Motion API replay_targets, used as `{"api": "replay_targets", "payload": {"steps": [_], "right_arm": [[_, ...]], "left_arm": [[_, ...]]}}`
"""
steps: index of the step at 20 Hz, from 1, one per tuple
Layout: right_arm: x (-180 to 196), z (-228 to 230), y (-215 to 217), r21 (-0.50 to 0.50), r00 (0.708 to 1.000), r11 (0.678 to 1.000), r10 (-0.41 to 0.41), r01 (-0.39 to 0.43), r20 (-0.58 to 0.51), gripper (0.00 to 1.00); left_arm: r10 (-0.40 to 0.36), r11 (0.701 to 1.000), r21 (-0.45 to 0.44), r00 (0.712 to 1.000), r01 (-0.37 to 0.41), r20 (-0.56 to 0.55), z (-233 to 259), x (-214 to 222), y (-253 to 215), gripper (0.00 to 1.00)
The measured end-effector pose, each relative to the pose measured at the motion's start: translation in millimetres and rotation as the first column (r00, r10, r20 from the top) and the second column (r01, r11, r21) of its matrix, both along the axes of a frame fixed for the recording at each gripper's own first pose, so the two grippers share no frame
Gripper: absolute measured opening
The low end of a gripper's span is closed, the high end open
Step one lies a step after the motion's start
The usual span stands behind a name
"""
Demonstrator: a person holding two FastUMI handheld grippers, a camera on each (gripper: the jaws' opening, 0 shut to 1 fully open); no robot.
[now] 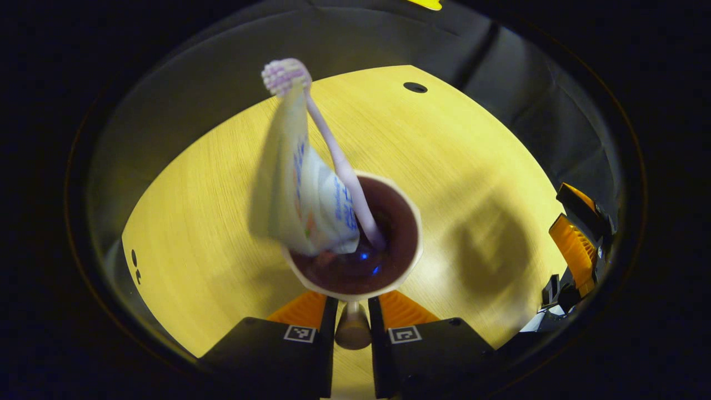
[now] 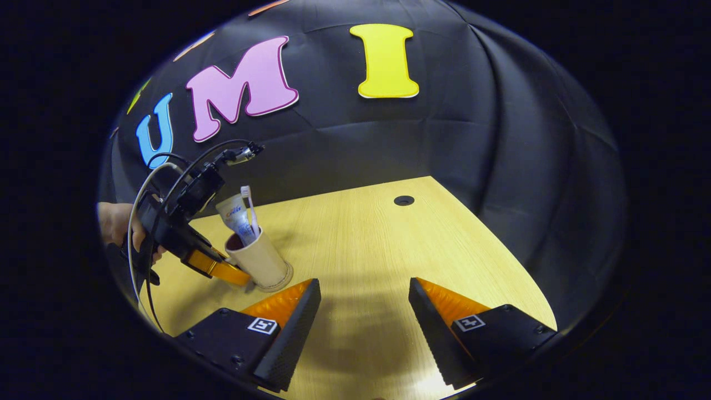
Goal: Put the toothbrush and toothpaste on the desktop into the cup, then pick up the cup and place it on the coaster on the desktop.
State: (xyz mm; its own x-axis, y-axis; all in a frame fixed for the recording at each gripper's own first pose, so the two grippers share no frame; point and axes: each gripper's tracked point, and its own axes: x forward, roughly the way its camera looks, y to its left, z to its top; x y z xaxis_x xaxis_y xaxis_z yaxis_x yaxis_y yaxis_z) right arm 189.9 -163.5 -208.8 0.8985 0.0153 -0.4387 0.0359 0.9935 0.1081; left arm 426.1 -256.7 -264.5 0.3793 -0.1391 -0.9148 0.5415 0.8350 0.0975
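Note:
A beige cup (image 1: 395, 222) with a dark inside stands on the wooden desktop (image 1: 433, 144), just ahead of my left gripper (image 1: 353, 311). That gripper is shut on the cup's small handle (image 1: 352, 329). A white toothpaste tube (image 1: 311, 200) and a pale pink toothbrush (image 1: 339, 161) lean in the cup, bristles up. In the right gripper view the cup (image 2: 258, 258) looks tilted, with the tube (image 2: 233, 214) and brush (image 2: 249, 206) sticking out and the left gripper (image 2: 236, 275) at its side. A wider round edge (image 2: 278, 286) rings its foot; whether that is the coaster is unclear. My right gripper (image 2: 365, 283) hangs open, holding nothing.
The desktop (image 2: 389, 250) has a round cable hole (image 2: 404, 200) near its far edge, with the black cloth wall behind. A hand (image 2: 114, 225) holds the left gripper, cables trailing. The right gripper (image 1: 577, 244) shows at the right of the left gripper view.

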Motion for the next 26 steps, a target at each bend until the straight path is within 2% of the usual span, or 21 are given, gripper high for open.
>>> {"api": "replay_targets", "payload": {"steps": [1,3,4,7,9,13,16,20,22,25,26], "right_arm": [[0,0,1,0.007,1.000,1.000,0.001,-0.001,-0.003,0.98],[-1,2,3,0.010,1.000,1.000,0.000,0.000,0.001,0.98],[-3,5,2,0.008,1.000,1.000,0.000,0.000,0.006,0.98],[-7,16,4,-0.001,1.000,1.000,-0.001,0.001,0.024,0.98],[-14,22,4,-0.006,1.000,1.000,0.000,0.001,0.030,0.98],[-33,44,11,-0.017,0.998,1.000,0.006,-0.005,0.055,0.98],[-52,61,24,-0.025,0.998,1.000,0.018,-0.016,0.063,0.98],[-87,92,48,-0.053,0.993,0.997,0.054,-0.049,0.101,0.98],[-107,108,63,-0.069,0.989,0.995,0.076,-0.068,0.126,0.98],[-144,123,86,-0.068,0.984,0.993,0.104,-0.095,0.146,0.98],[-157,127,93,-0.065,0.982,0.993,0.111,-0.102,0.154,0.98]], "left_arm": [[0.000,1.000,0.000,1.000,0.000,0.007,3,-1,-1,0.41],[0.005,1.000,-0.015,1.000,-0.005,0.019,10,-7,-3,0.38],[0.010,1.000,-0.027,1.000,-0.010,0.026,14,-11,-3,0.53],[0.046,0.997,-0.059,0.996,-0.041,0.079,26,-22,6,0.81],[0.095,0.993,-0.082,0.983,-0.083,0.155,43,-31,19,0.99],[0.183,0.978,-0.154,0.934,-0.141,0.307,81,-63,47,1.00],[0.260,0.957,-0.231,0.867,-0.174,0.425,113,-98,72,1.00],[0.385,0.903,-0.387,0.750,-0.186,0.538,168,-156,108,0.99],[0.439,0.879,-0.438,0.676,-0.188,0.592,186,-188,129,0.99],[0.523,0.841,-0.502,0.540,-0.201,0.660,194,-250,157,0.99],[0.549,0.826,-0.527,0.505,-0.202,0.666,190,-270,164,0.99]]}}
